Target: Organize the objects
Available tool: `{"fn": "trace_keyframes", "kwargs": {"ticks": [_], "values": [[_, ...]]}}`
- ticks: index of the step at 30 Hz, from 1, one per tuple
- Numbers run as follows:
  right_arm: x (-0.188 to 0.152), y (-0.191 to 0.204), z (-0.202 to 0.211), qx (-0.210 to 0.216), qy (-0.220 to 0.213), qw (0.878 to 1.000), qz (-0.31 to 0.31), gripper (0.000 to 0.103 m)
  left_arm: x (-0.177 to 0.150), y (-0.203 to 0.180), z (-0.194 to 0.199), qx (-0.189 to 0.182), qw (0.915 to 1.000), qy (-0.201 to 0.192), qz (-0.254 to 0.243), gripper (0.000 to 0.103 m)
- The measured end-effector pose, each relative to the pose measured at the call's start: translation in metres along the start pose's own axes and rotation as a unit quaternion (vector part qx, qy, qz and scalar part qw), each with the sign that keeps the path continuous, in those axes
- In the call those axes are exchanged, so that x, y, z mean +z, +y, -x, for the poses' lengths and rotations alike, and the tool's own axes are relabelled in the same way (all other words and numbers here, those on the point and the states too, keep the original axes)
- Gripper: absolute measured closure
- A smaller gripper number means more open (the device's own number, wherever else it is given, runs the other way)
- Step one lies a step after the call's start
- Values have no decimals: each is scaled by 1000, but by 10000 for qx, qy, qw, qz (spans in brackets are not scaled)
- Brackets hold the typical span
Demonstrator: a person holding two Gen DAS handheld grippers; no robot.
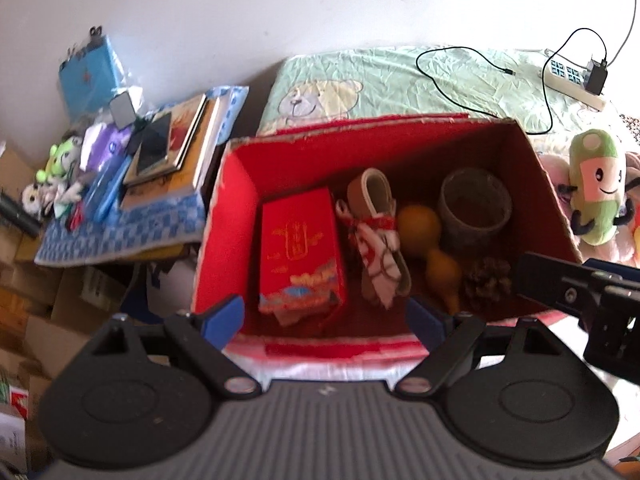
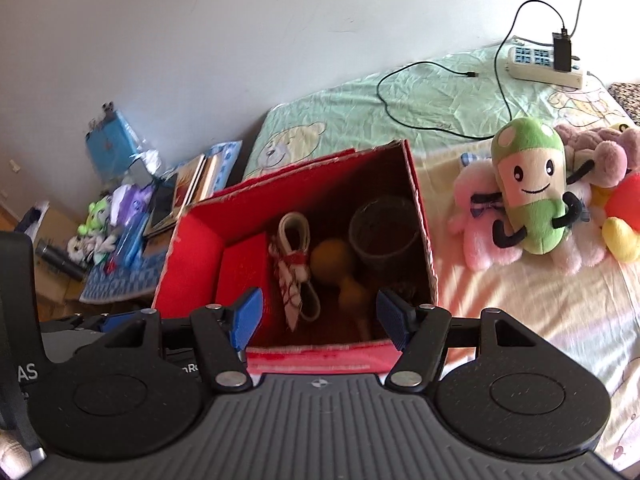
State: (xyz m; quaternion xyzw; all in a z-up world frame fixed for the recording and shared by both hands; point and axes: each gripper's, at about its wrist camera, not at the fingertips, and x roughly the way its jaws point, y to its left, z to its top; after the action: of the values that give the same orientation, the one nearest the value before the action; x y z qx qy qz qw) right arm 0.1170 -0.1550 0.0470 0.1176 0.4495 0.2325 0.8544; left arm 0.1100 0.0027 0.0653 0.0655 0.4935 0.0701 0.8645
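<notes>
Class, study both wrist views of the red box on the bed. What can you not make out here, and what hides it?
- Pine cone: clear in the left wrist view; in the right wrist view the box wall's shadow and the right gripper mostly hide it.
- Red packet: gold lettering too blurred to read.
- Red box floor: covered by its contents.
- Yellow toy: cut off by the right edge.
- Left gripper: open, holds nothing.

The open box (image 1: 552, 200) sits on the bed (image 1: 400, 80), holding a packet (image 1: 300, 252) at left, then a strap bundle (image 1: 376, 236), a gourd (image 1: 424, 236) and a cup (image 1: 474, 204) at right. Plush toys (image 2: 532, 184) lie right of it; a power strip (image 2: 544, 68) lies behind them.
</notes>
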Motion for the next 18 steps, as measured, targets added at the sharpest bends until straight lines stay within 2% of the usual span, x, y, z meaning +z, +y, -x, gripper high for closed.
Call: {"fn": "trace_keyframes", "kwargs": {"ticks": [9,15,18], "values": [[10,10,-28,-315,-27,9995,-89,37,16,12,-27,-53,9997,-9,-219,16],[15,20,-46,-553,-62,9984,53,37,21,24,-39,-98,9998,-38,-186,16],[16,26,-58,-803,-49,9966,201,37,22,27,-47,-85,9998,-46,-168,16]]}}
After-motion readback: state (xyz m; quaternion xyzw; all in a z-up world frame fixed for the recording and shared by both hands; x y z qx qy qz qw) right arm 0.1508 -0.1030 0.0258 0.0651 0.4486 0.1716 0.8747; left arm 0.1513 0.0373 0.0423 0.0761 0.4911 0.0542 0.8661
